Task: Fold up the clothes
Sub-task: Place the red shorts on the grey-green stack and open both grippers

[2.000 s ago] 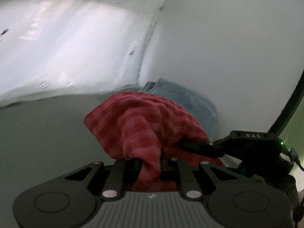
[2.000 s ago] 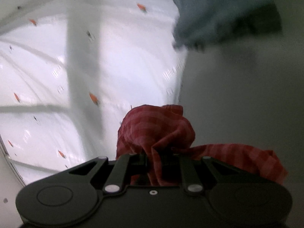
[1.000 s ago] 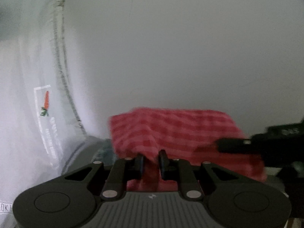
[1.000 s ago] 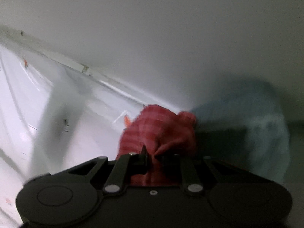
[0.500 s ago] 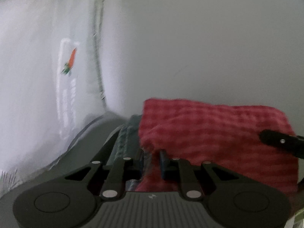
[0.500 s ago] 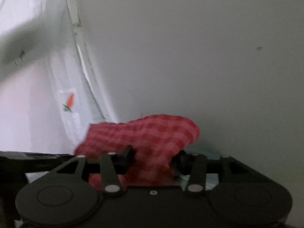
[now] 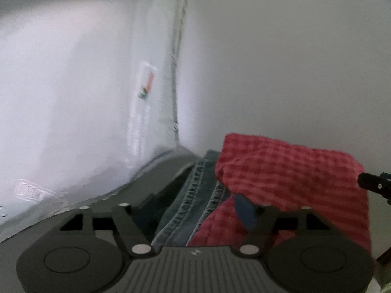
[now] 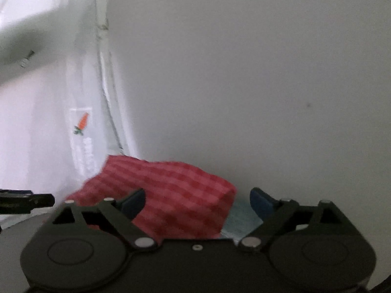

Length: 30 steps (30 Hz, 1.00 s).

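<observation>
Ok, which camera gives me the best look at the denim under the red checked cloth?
The left wrist view: the denim shows its stitched seams beside the red checked cloth. The right wrist view shows only a pale blue sliver past the cloth's corner.

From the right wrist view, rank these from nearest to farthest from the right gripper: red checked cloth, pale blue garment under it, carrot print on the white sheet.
1. Red checked cloth: between the open jaws of the right gripper.
2. Pale blue garment: just beyond, beneath the cloth, on its right; close to first.
3. Carrot print: far back, upper left.
</observation>
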Each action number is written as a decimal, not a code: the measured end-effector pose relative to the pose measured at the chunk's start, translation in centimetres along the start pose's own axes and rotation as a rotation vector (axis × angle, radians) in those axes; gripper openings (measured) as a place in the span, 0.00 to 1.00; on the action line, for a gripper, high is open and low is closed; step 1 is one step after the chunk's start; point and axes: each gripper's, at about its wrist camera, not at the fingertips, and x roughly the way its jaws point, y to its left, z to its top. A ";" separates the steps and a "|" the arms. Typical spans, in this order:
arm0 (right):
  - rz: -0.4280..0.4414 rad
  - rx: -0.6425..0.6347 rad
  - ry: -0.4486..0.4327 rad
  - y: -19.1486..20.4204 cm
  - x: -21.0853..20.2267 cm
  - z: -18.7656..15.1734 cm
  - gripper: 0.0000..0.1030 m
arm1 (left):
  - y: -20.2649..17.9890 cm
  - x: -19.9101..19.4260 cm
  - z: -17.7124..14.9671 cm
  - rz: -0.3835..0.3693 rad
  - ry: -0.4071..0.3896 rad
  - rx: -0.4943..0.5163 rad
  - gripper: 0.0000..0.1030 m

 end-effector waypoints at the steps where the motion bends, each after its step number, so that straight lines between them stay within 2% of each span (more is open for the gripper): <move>1: 0.015 -0.001 -0.011 0.2 -0.7 0.2 0.94 | -0.1 -1.7 -0.2 0.013 -0.019 -0.005 0.80; 6: 0.102 -0.025 -0.070 1.6 -4.5 0.6 0.96 | -0.4 -9.5 -1.9 0.073 -0.126 -0.056 0.93; 9: 0.186 -0.031 -0.087 2.6 -7.5 0.4 0.97 | -1.1 -14.9 -3.7 0.132 -0.200 -0.084 0.98; 14: 0.350 -0.092 -0.085 5.1 -12.1 -0.8 0.97 | -3.0 -24.3 -8.1 0.256 -0.335 -0.150 1.00; 18: 0.462 -0.185 -0.083 7.8 -16.1 -2.9 0.98 | -4.6 -31.3 -12.3 0.378 -0.405 -0.245 1.00; 22: 0.567 -0.235 -0.057 9.5 -21.0 -5.5 0.98 | -5.7 -36.2 -15.9 0.482 -0.425 -0.275 1.00; 26: 0.627 -0.260 -0.025 11.7 -25.0 -7.8 0.99 | -6.0 -40.4 -18.5 0.593 -0.367 -0.282 1.00; 28: 0.649 -0.270 -0.010 12.7 -27.4 -9.0 0.99 | -5.9 -42.4 -19.9 0.614 -0.346 -0.288 1.00; 30: 0.664 -0.274 0.002 13.3 -30.2 -10.5 0.99 | -5.5 -44.6 -21.4 0.603 -0.315 -0.306 1.00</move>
